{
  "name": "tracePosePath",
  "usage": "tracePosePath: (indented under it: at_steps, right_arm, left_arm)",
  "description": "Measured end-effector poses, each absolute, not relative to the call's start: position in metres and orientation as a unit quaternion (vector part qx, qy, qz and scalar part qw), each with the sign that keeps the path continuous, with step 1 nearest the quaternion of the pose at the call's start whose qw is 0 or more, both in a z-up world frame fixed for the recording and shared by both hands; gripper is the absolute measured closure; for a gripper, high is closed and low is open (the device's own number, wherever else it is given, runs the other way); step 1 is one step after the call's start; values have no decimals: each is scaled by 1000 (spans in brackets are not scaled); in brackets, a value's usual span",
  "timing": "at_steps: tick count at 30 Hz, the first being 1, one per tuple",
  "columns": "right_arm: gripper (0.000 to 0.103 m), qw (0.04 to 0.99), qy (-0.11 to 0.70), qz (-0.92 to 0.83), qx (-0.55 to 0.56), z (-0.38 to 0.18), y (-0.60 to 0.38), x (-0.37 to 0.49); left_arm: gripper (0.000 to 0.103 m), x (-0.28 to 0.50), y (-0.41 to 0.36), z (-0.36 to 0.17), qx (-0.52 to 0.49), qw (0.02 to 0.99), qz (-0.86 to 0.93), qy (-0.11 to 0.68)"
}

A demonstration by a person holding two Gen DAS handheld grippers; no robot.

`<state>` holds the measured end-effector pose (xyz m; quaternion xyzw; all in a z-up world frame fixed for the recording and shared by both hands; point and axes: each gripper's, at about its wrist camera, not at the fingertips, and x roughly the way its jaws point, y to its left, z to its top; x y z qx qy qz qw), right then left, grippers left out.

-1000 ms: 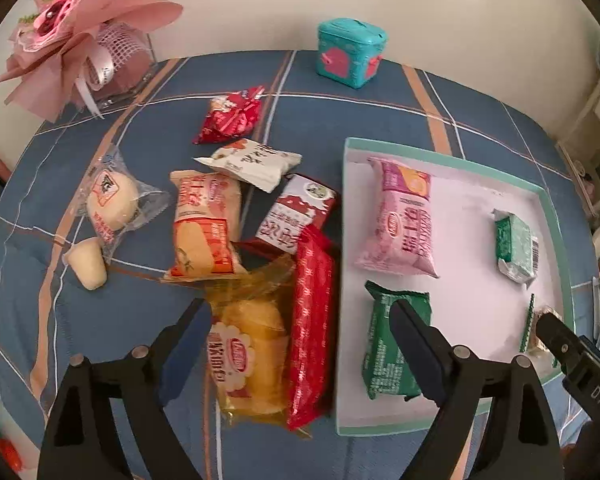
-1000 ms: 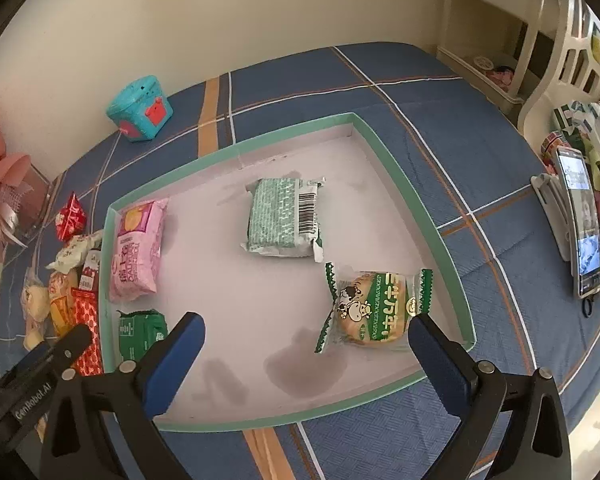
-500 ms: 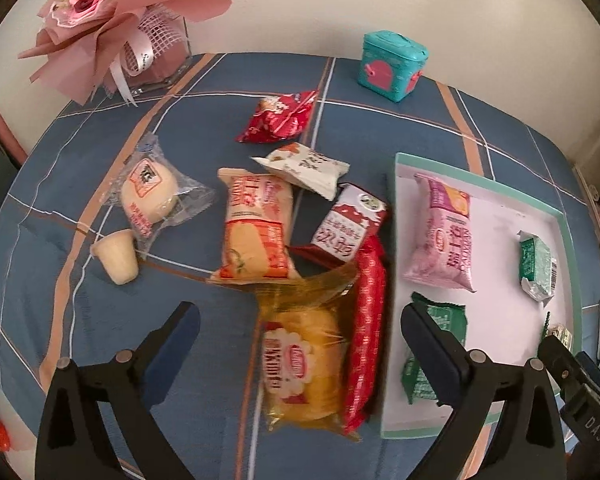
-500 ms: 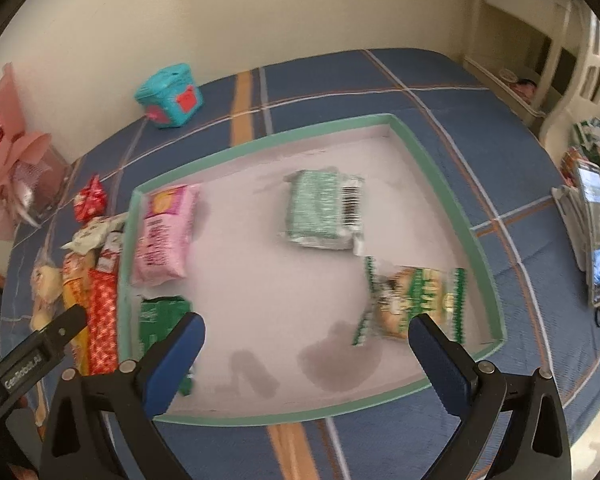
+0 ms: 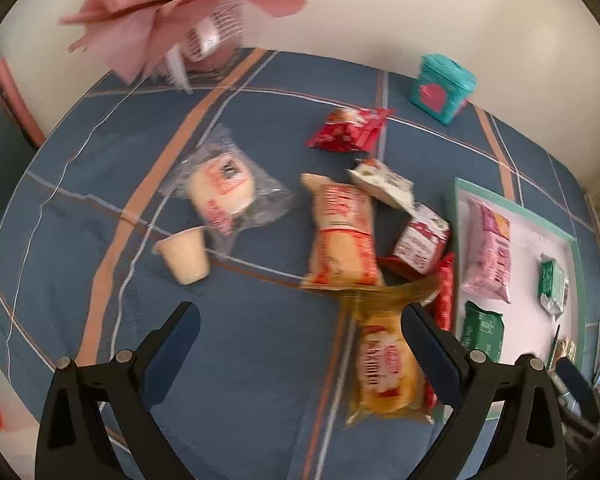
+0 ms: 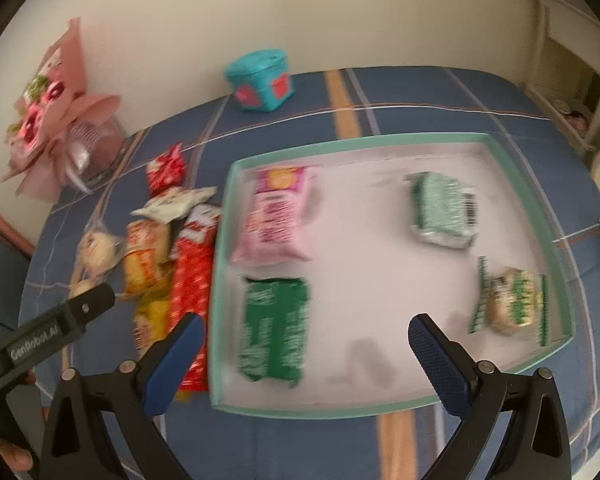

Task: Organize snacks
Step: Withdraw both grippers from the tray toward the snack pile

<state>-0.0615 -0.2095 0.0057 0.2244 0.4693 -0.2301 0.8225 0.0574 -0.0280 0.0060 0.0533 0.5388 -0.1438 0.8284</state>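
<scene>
A green-rimmed white tray (image 6: 500, 144) holds a pink packet (image 6: 274, 216), a dark green packet (image 6: 274, 328), a pale green packet (image 6: 444, 210) and a round biscuit pack (image 6: 510, 300). Left of the tray lies a heap of loose snacks: a yellow cake bag (image 5: 384, 364), a long red packet (image 6: 190, 288), an orange bread packet (image 5: 340, 232), a clear-wrapped bun (image 5: 222, 192), a small cup (image 5: 184, 256) and a red pouch (image 5: 348, 130). My left gripper (image 5: 296, 328) hangs open over bare cloth left of the yellow bag. My right gripper (image 6: 302, 336) is open above the tray's near left part.
A teal tin (image 5: 442, 88) stands at the back by the wall. A pink bouquet (image 5: 168, 12) fills the far left corner. White furniture (image 6: 572, 56) stands beyond the table's right side. A blue checked cloth (image 5: 228, 380) covers the table.
Both grippers have swung leftward: the snack heap and tray slid to the right in both views. The left jaws stand wider than a second ago. No snack has moved.
</scene>
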Motion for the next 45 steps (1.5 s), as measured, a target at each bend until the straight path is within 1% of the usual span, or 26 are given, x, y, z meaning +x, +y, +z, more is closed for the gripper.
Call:
tracePosePath:
  at_steps: [7,14,24,34,45]
  right_arm:
    - [0,825,488,-204,199,3,-176,-43]
    - [0,821,501,-190,197,-3,-157,-31]
    - [0,805,515,-225,191,-12,-169,-31]
    - [0,800,503,-260,197,-6,-191,-42]
    - [0,799,493,-273,211,-3,-203,-48]
  left_arm:
    - [3,70,10,4,10,826,-115,551]
    - [2,77,25,1,-4,822,-102,560]
    - [3,74,2,-14,-17,795,-143,589]
    - [2,64,-31,-31,-2,769,-185,612]
    - [2,60,-49,-49,-1,746,-203,635]
